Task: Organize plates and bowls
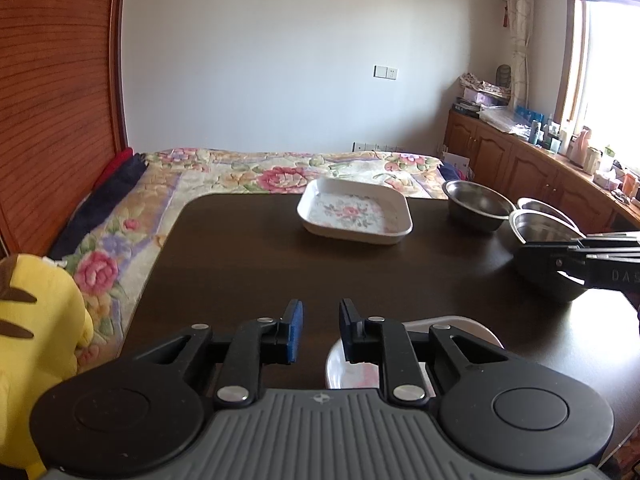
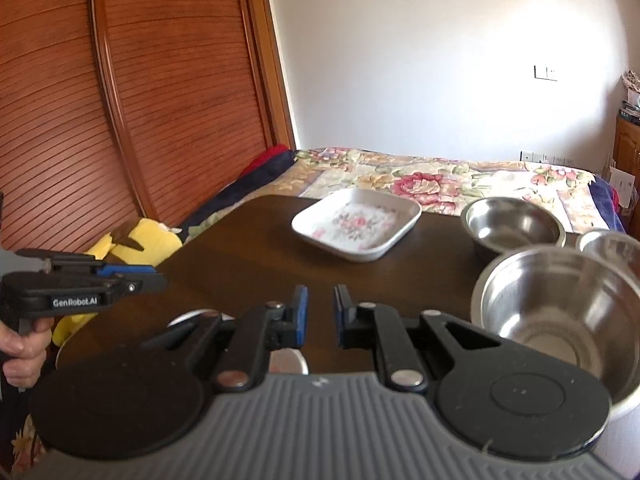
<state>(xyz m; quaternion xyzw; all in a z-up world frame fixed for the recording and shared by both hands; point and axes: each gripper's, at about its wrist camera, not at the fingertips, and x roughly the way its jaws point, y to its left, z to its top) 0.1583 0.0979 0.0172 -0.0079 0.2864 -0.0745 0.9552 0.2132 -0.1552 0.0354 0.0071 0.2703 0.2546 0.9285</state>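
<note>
Near white plate (image 1: 352,372) mostly hidden under left tool (image 1: 320,330); beside it, nearest steel bowl (image 2: 560,320) blurred, edge-cropped.

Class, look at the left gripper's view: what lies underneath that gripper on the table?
A white plate with a pinkish pattern lies on the dark table beneath the open left gripper. Only part shows; the gripper body covers the rest.

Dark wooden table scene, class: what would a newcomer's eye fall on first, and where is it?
Likely the white square dish with a pink floral pattern, at the far middle of the dark wooden table. Next, the shiny stainless steel bowls: one at the far right, a larger one nearer. Off the table's left edge, a bright yellow plush toy stands out.
</note>
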